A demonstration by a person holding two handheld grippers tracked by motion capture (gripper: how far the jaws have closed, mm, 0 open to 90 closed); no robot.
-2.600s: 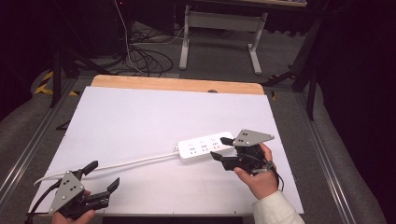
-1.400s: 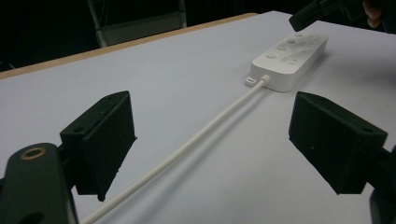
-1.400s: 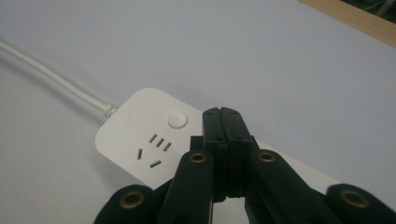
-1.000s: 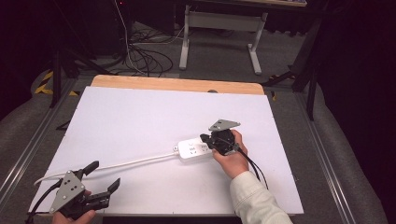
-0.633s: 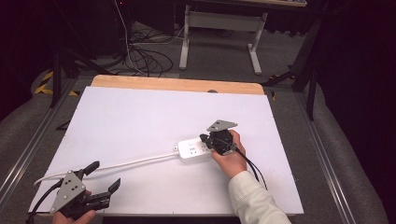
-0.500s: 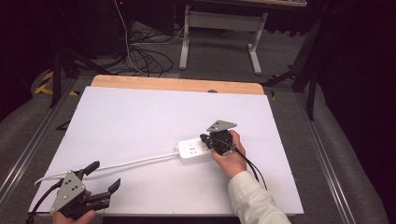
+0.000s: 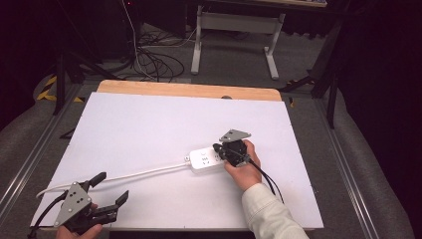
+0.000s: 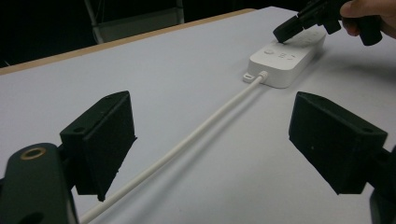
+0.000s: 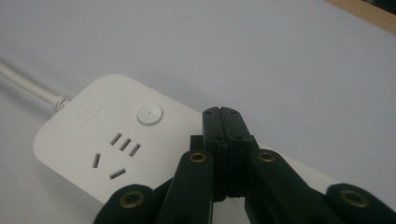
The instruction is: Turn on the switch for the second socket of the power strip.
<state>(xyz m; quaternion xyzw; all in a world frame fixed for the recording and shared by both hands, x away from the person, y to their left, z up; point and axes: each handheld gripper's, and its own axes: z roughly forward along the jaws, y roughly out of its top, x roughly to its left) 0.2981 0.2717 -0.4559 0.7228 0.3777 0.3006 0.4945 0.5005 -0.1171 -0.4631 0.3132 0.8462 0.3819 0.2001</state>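
Note:
A white power strip (image 7: 205, 159) lies on the white table, its white cable (image 7: 134, 174) running left toward the near left corner. In the right gripper view the strip (image 9: 102, 144) shows a round button (image 9: 149, 114) and socket slots. My right gripper (image 7: 218, 149) is shut with nothing in it, its tips (image 9: 221, 113) over the strip's top just right of the button. My left gripper (image 7: 112, 192) stands open near the table's front left edge; in the left gripper view the cable (image 8: 187, 144) runs between its jaws toward the strip (image 8: 287, 58).
The white table top (image 7: 149, 124) has a wooden strip (image 7: 189, 90) along its far edge. Beyond it on the floor are dark cables (image 7: 149, 59) and a grey desk frame (image 7: 234, 35). Metal rails run along both sides.
My right gripper swung from the strip's right end to over its top and its jaws came together. In the last second it barely shifted. The left gripper stayed put.

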